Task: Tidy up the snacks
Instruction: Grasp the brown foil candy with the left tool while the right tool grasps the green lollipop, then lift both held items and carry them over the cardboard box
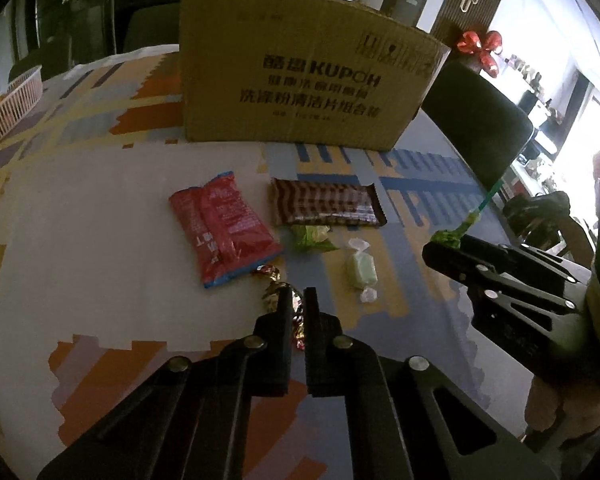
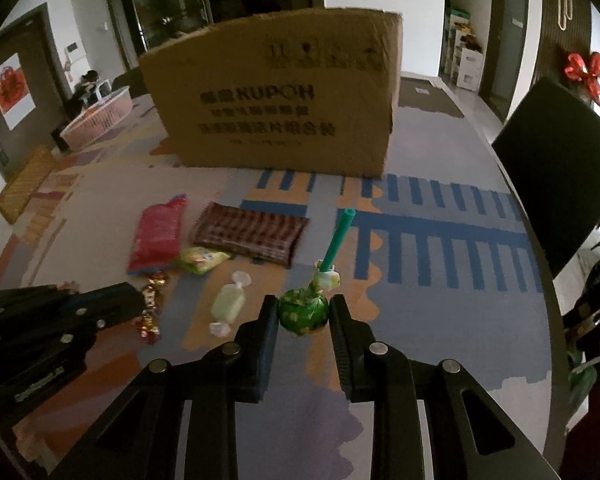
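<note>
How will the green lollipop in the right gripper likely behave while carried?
The green lollipop is pinched by its round wrapped head in the right gripper, so it may pivot. Its foil wrapper looks slick, perhaps slippery. The thin stick suggests little weight.

On the table (image 1: 100, 200), box (image 1: 300, 76) sits at the back w/ snack bag (image 1: 220, 228) left of the choc bar (image 1: 324, 204) (both in front), small candy (image 1: 361, 272) nearer.
</note>
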### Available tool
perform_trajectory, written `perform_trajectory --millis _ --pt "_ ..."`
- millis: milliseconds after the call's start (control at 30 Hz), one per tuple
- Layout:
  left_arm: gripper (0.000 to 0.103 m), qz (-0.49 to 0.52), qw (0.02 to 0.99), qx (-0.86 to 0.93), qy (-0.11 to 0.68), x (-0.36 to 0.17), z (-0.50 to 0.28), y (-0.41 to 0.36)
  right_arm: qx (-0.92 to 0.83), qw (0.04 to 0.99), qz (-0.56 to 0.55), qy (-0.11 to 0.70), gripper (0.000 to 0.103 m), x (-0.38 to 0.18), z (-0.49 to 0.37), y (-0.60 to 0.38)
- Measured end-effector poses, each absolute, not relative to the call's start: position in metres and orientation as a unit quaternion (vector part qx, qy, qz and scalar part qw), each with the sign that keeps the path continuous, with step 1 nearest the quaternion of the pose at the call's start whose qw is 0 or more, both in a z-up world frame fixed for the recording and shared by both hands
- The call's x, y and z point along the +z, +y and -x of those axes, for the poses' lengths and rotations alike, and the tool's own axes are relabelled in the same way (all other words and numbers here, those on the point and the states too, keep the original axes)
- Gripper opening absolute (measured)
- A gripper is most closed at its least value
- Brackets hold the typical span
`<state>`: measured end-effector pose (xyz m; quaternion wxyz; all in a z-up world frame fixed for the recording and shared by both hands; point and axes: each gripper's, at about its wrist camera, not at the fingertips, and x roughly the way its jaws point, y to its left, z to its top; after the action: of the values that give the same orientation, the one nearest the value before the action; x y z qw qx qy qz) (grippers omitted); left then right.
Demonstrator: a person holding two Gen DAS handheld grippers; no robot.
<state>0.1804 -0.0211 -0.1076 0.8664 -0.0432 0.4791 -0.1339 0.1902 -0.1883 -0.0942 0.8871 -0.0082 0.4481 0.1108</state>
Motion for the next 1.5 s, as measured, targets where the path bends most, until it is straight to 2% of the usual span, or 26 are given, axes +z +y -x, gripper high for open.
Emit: perform_trajectory --millis 100,167,233,267,467,500,533,733,1033,1500 --pt "0.007 0.050 0.865 -0.135 0.481 -0.109 -0.180 -0.019 0.115 0.889 0.010 0.443 0.027 -0.090 -0.186 -0.186" --pt "0.016 0.055 0.863 -0.132 0.484 -0.111 -0.181 -0.017 0.118 0.888 0.011 0.444 0.027 -0.089 -0.184 -0.183" --pt "0.033 0.059 0.863 -0.129 0.485 -0.112 -0.182 -0.015 0.120 0.887 0.011 0.445 0.027 -0.089 -0.183 -0.182" --pt "0.034 0.058 0.863 -0.127 0.486 -0.114 -0.184 -0.015 0.123 0.887 0.012 0.446 0.027 -0.089 -0.182 -0.180" --pt "0.034 0.038 0.854 -0.120 0.504 -0.130 -0.196 -0.023 0.129 0.883 0.013 0.451 0.027 -0.094 -0.182 -0.175" --pt "0.032 0.032 0.859 -0.117 0.498 -0.129 -0.197 -0.024 0.129 0.882 0.013 0.452 0.027 -0.095 -0.183 -0.174" --pt "0.025 0.028 0.858 -0.118 0.499 -0.129 -0.197 -0.025 0.129 0.882 0.013 0.453 0.027 -0.095 -0.183 -0.173" --pt "0.025 0.036 0.858 -0.129 0.496 -0.125 -0.193 -0.023 0.134 0.882 0.012 0.451 0.027 -0.093 -0.181 -0.171" --pt "0.025 0.035 0.882 -0.139 0.450 -0.083 -0.180 -0.020 0.143 0.892 0.009 0.429 0.027 -0.074 -0.176 -0.170" --pt "0.025 0.020 0.925 -0.156 0.347 0.003 -0.183 -0.014 0.143 0.925 -0.004 0.351 0.027 -0.007 -0.182 -0.169"
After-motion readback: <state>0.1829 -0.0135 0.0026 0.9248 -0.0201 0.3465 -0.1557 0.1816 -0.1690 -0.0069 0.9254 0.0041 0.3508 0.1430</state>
